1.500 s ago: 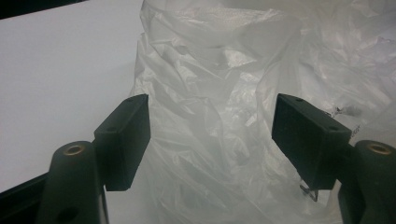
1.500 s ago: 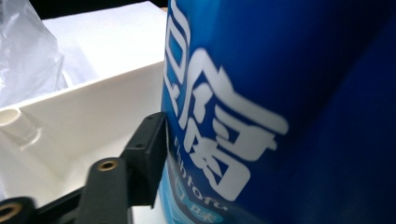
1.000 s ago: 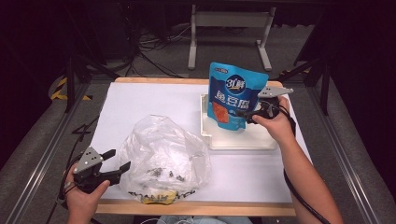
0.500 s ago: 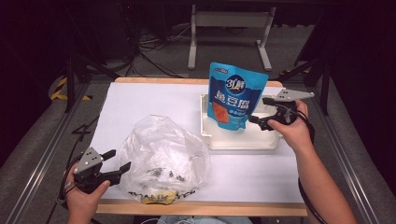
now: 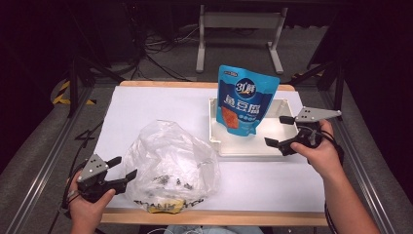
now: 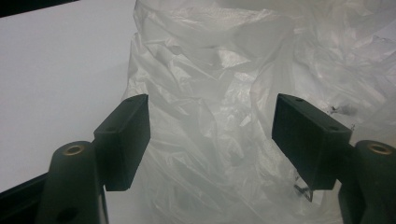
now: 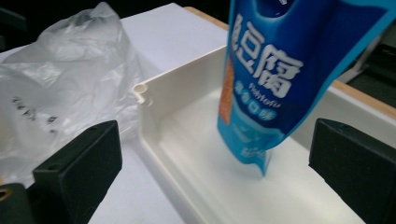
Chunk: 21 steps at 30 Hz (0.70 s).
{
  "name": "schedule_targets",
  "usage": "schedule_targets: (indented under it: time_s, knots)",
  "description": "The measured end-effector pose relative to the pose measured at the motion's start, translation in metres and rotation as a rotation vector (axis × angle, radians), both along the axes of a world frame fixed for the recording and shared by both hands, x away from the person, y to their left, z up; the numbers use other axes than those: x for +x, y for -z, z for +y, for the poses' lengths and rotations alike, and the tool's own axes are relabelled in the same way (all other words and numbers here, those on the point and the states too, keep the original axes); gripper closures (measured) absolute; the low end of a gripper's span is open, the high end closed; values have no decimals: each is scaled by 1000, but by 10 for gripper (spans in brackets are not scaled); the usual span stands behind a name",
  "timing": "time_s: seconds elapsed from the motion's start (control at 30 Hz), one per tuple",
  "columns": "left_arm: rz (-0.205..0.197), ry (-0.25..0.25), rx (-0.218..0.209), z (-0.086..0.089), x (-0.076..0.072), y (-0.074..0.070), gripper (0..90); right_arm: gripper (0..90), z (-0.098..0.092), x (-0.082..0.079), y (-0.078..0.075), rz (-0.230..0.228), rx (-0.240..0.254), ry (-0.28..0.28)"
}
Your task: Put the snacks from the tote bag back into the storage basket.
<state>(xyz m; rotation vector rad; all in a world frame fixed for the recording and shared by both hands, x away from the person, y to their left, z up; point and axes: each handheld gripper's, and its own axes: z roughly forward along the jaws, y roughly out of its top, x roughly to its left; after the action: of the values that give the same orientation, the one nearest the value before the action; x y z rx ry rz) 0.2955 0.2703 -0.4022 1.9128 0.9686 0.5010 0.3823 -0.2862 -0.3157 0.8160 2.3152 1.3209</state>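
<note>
A blue pouch (image 5: 247, 100) stands upright in the white tray (image 5: 216, 146) on the tabletop (image 5: 160, 105), apparently already placed. The right hand-held gripper (image 5: 281, 131) hangs open beside the tray; the left hand-held gripper (image 5: 122, 169), open, faces the plastic bag (image 5: 168, 163), seemingly untouched.

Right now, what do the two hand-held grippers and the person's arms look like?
Each hand-held gripper is black with two blocky rectangular jaws. The left hand-held gripper and the right hand-held gripper each carry a grey three-cornered plate on top. The jaw arms show brass-coloured rivets in the gripper views. Dark cables trail back past each wrist. Both forearms are bare, no sleeves visible.
</note>
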Motion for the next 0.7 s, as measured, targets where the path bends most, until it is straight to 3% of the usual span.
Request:
schedule_targets:
  time_s: [0.4, 0.7]
  knots:
    - [3, 4, 3, 0, 0, 0, 289, 35, 11, -31, 10, 37, -46, -77]
    - [5, 2, 1, 0, 0, 1, 288, 35, 15, -41, 28, 29, -62, -70]
